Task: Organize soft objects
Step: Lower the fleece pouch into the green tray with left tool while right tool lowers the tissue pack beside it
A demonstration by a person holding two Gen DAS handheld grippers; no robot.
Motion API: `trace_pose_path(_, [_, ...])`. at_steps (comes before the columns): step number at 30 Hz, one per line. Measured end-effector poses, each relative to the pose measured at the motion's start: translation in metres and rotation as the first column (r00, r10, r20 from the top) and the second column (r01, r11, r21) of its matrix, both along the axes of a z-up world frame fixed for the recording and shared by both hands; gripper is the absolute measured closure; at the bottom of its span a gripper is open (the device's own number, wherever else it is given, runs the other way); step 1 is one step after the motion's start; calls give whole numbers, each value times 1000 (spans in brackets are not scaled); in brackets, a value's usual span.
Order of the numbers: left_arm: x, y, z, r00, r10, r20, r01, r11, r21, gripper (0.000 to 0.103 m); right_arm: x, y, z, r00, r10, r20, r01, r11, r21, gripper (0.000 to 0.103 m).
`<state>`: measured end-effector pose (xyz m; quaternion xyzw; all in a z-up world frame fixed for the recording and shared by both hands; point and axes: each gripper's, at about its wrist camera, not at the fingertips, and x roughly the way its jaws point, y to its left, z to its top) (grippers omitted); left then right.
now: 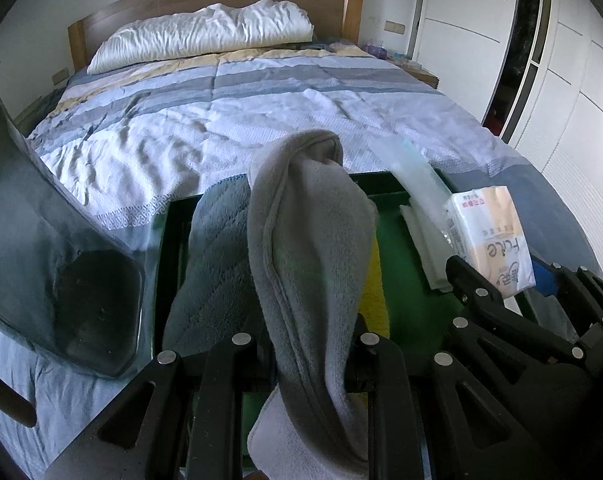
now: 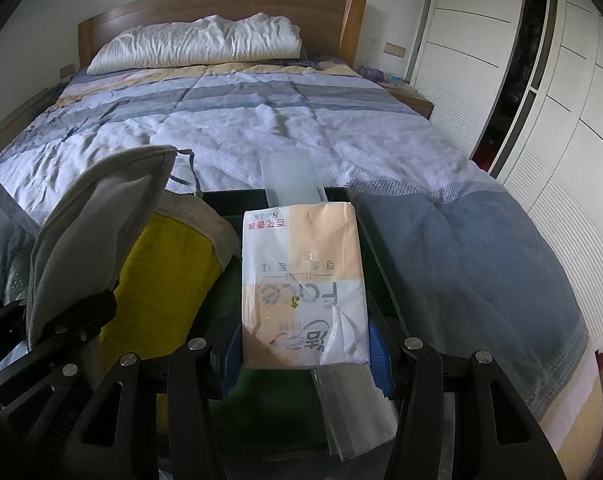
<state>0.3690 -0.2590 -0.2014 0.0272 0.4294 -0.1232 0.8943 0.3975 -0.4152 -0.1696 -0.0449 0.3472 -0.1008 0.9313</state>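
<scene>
Both grippers hold soft items over a green tray [image 1: 405, 248] on the bed [image 1: 261, 92].
The left gripper [image 1: 309, 344] has its jaws pinching a grey towel [image 1: 301, 232]; the right gripper [image 2: 305, 344] has its jaws clamped on a tissue pack [image 2: 301, 276] above the tray.

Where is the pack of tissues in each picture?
Left wrist view: the pack of tissues is at the right, held by the right tool.
Right wrist view: the pack of tissues is in the middle, clamped between that tool's fingers.
Shared landmark: the white pillow by the headboard.
</scene>
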Motion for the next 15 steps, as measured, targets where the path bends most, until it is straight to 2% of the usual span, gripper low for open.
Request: trace_pose_path(15, [2,-2,-8,1000,1,-18,-1,1000,7,87,15,0,-10,1000,-9,-29,8,1000,-26,52])
